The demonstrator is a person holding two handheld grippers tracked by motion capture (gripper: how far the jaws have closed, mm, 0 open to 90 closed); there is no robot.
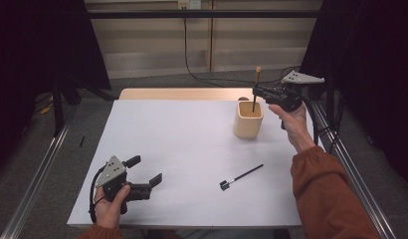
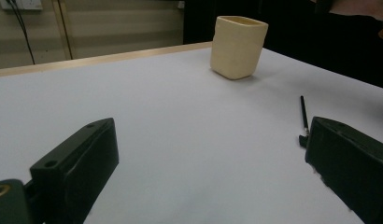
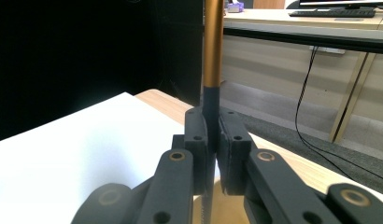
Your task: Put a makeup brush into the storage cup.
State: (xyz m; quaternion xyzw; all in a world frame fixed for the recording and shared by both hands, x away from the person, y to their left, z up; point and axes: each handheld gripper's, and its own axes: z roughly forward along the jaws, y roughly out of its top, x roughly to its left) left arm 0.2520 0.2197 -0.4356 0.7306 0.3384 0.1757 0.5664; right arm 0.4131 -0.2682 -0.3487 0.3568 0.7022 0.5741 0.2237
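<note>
A cream square cup [image 1: 249, 119] [image 2: 238, 45] stands on the white table top [image 1: 182, 144] at the far right. My right gripper [image 1: 256, 92] [image 3: 212, 135] is shut on a thin brush with a tan upper handle [image 1: 256, 88] [image 3: 212, 56], held upright with its lower end inside the cup. A second black brush [image 1: 241, 177] [image 2: 303, 116] lies flat on the table at the right front. My left gripper [image 1: 145, 172] [image 2: 208, 163] rests low at the front left, jaws wide apart with nothing between them.
A wooden strip [image 1: 182, 94] borders the table's far edge. Metal rails [image 1: 38, 174] run along both sides of the table, and black curtains [image 1: 38, 40] hang at left and right. A cable [image 1: 192, 69] trails over the floor behind.
</note>
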